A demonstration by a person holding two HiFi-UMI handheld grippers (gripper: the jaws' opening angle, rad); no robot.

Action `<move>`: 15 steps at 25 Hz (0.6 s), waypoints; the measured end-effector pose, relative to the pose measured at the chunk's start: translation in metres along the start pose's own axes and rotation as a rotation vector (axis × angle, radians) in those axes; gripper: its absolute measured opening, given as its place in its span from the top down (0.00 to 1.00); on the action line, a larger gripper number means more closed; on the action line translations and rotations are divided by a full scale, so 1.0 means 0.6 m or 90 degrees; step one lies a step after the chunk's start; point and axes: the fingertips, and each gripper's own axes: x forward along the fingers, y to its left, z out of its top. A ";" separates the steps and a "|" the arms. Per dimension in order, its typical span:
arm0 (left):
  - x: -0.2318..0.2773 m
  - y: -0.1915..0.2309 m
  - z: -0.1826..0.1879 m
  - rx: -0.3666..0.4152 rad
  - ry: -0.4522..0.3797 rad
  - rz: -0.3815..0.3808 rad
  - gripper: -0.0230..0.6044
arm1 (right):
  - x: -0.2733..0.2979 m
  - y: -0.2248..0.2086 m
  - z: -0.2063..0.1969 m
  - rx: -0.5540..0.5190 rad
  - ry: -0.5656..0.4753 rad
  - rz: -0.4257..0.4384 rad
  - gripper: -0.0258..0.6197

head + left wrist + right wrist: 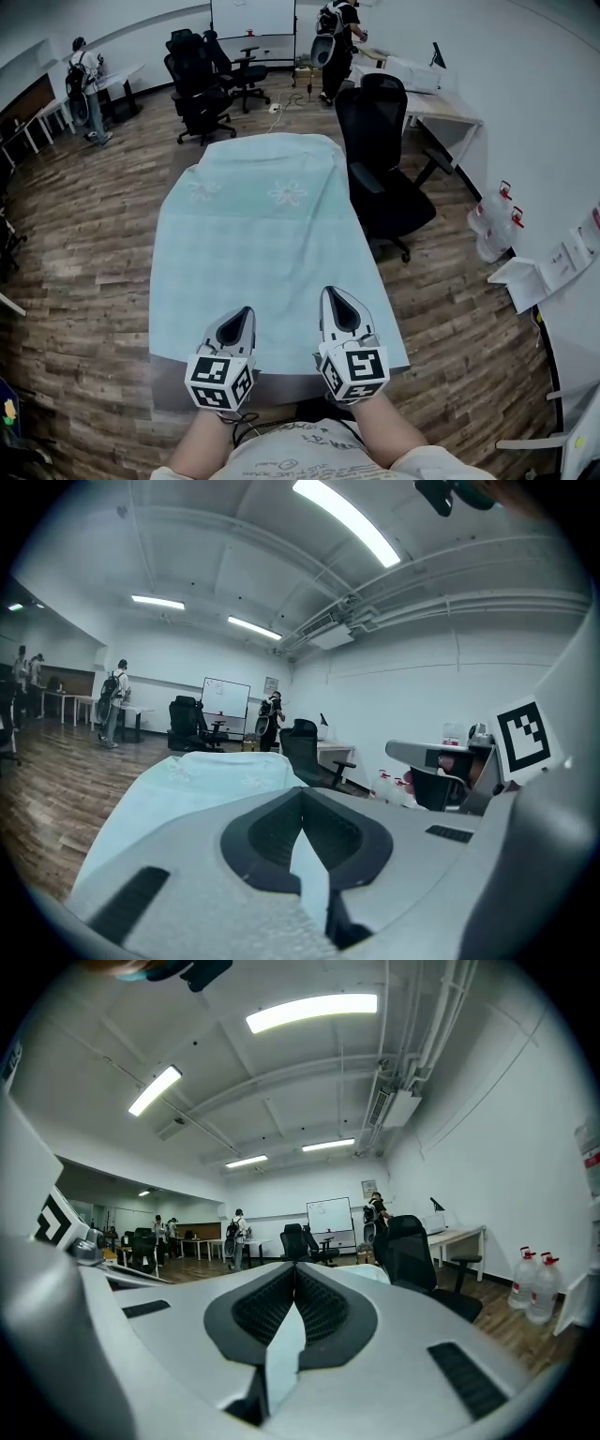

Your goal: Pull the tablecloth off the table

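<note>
The tablecloth (253,234) hides most of the surface (173,386) ahead; whether the left tongs (246,311) or right tongs (336,292) pinch it can't be told.

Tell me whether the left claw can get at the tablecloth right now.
Probably yes: the left claw sits just over the tablecloth at its near end, nothing between them, though its shut jaws must open first.

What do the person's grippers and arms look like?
The left gripper and right gripper have light grey pointed shells with dark ribbed pads. Each carries a white cube with black square markers. A dark cable hangs by the left wrist. The shirt is pale, short-sleeved.
</note>
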 end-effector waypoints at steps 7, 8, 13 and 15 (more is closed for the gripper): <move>0.155 0.036 0.032 -0.011 0.014 0.032 0.95 | 0.128 -0.111 -0.009 0.005 0.032 0.010 0.94; 0.176 0.040 0.035 -0.012 0.017 0.036 0.95 | 0.146 -0.128 -0.013 0.008 0.038 0.010 0.94; 0.262 0.055 0.048 -0.024 0.014 0.053 0.95 | 0.224 -0.187 -0.029 -0.004 0.070 0.028 0.94; 0.283 0.066 0.047 -0.020 0.018 0.056 0.95 | 0.246 -0.190 -0.033 -0.006 0.072 0.036 0.94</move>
